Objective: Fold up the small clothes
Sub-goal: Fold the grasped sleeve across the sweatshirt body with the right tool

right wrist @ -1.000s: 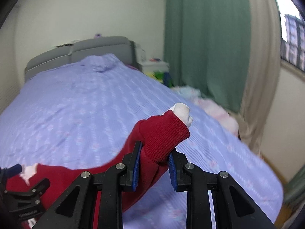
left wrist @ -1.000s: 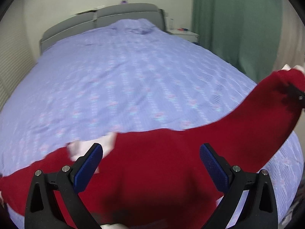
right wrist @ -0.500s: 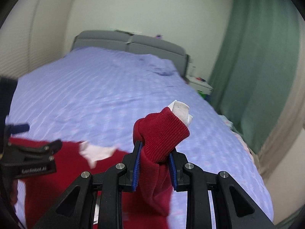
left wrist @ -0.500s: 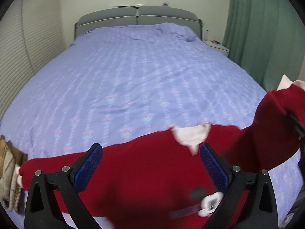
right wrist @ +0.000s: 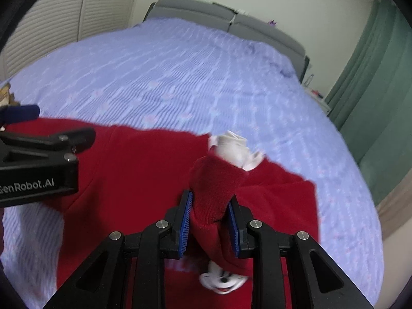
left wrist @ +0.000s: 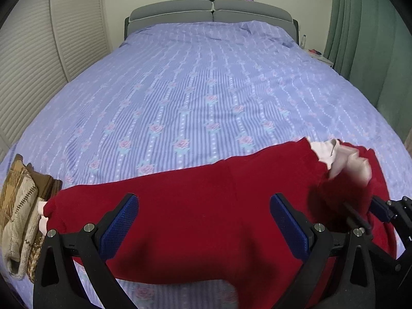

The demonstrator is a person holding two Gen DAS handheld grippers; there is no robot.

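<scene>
Right wrist view shows the right gripper [right wrist: 209,221] clamped narrow on the cuff of a red sweater's sleeve [right wrist: 216,188], a pale inner cuff [right wrist: 233,149] poking out beyond the pads. The red sweater [left wrist: 206,206] lies across the near edge of the bed [left wrist: 206,90], its long axis running left to right, one sleeve stretched to the far left beside a folded brown knit [left wrist: 20,206]. The left gripper [left wrist: 203,226] hovers over the body with its jaws wide, nothing between them. The held sleeve sits over the sweater's right side, near the collar, so the right hand is the nearer one for laying it down across the chest; the body lies left of and below that gripper. Compared with a second ago, the sleeve has been carried from out over the bedspread inward onto the sweater, and the left gripper has shifted so the headboard [left wrist: 211,10] now sits centred.
</scene>
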